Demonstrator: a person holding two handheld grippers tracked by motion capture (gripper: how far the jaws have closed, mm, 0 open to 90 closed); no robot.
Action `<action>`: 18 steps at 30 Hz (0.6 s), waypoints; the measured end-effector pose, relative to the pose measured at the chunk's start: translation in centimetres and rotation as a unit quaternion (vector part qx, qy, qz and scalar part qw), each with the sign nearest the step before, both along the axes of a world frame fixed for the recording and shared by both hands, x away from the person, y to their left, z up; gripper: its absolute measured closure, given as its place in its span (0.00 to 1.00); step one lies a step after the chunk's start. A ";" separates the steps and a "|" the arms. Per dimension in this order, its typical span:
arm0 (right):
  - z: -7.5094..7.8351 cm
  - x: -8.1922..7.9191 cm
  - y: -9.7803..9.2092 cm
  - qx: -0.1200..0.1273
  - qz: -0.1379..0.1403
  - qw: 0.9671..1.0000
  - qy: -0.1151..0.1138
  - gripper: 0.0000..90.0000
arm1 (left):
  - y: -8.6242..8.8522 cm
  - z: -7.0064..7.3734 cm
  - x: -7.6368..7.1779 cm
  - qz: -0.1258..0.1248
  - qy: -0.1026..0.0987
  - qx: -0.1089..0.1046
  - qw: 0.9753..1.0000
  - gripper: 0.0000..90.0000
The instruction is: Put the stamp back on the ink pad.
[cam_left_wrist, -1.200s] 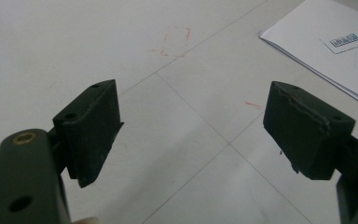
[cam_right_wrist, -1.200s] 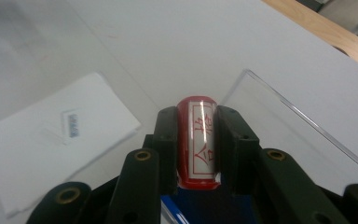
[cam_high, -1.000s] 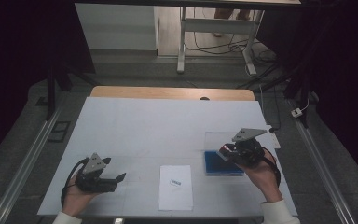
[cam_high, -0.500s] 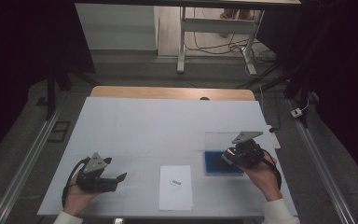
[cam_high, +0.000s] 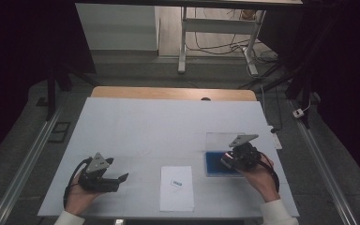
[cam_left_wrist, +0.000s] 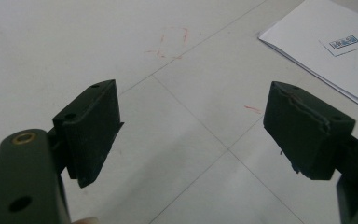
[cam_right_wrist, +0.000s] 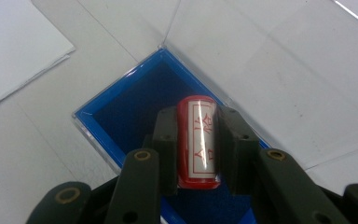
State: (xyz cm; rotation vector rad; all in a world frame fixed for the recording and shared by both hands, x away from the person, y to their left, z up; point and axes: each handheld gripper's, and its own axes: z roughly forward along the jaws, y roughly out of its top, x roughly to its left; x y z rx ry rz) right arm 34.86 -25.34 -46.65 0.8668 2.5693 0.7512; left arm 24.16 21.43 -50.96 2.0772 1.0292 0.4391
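Right gripper clamps red stamp, red characters unreadable, above blue ink pad. Left gripper spread, holding nothing. Labelled paper sheet between. White table, dark room.

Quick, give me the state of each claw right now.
Left claw: open, holding nothing, above the bare table.
Right claw: closed on a red stamp, over the blue ink pad.

One stamp, one ink pad, one sheet
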 end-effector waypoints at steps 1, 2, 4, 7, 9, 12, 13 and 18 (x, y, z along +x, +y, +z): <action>0.0 0.0 0.0 0.001 0.000 1.000 0.000 0.77 | 0.0 0.0 0.0 0.000 0.000 0.001 1.000 0.21; 0.0 0.0 0.0 0.003 0.000 1.000 0.000 0.77 | -0.1 0.0 0.0 0.000 0.000 0.002 1.000 0.21; 0.0 0.0 -0.2 0.017 0.000 1.000 -0.002 0.66 | -0.1 0.0 0.0 0.000 0.000 0.001 1.000 0.21; 0.5 -0.4 -0.4 0.052 -0.003 0.999 -0.011 0.53 | 0.0 0.0 -0.1 0.002 0.000 -0.001 1.000 0.21; 0.9 -0.9 -0.7 0.075 -0.005 0.997 -0.021 0.47 | 0.0 0.0 -0.1 0.002 0.000 -0.002 1.000 0.21; 1.0 -2.0 -1.2 0.089 -0.004 0.995 -0.036 0.42 | -0.1 -0.1 -0.2 0.000 0.000 -0.002 1.000 0.21; 1.0 -2.4 -1.4 0.091 -0.002 0.995 -0.042 0.42 | -0.1 -0.1 -0.2 -0.001 0.000 -0.002 1.000 0.21; 0.8 -3.8 -2.7 0.108 -0.001 0.993 -0.052 0.41 | -0.1 -0.1 -0.2 -0.001 0.001 -0.004 1.000 0.21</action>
